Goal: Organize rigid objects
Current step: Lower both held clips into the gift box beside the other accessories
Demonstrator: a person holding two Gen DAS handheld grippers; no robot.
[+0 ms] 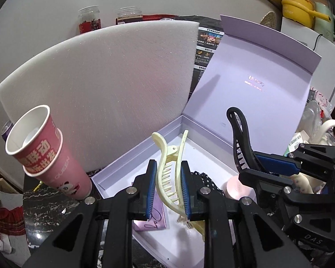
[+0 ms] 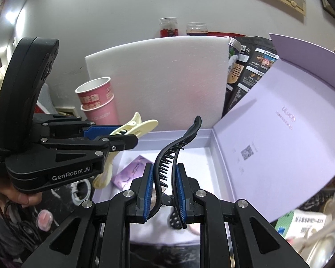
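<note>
My left gripper (image 1: 168, 189) is shut on a cream claw hair clip (image 1: 167, 154), held upright above an open lavender box (image 1: 143, 144). In the same view my right gripper (image 1: 256, 168) comes in from the right, shut on a black claw hair clip (image 1: 240, 134). From the right wrist, my right gripper (image 2: 165, 189) pinches the black clip (image 2: 167, 163) between its blue pads over the box (image 2: 181, 132). There the left gripper (image 2: 120, 137) holds the cream clip (image 2: 143, 125) at the box's left edge.
The box holds a purple card (image 1: 155, 220), a black dotted item (image 1: 204, 178) and a pink round thing (image 1: 235, 188); its lid (image 1: 256, 78) stands open on the right. Behind it are a white foam board (image 1: 100, 84) and stacked pink paper cups (image 1: 47, 156). A hand (image 2: 22, 198) grips the left tool.
</note>
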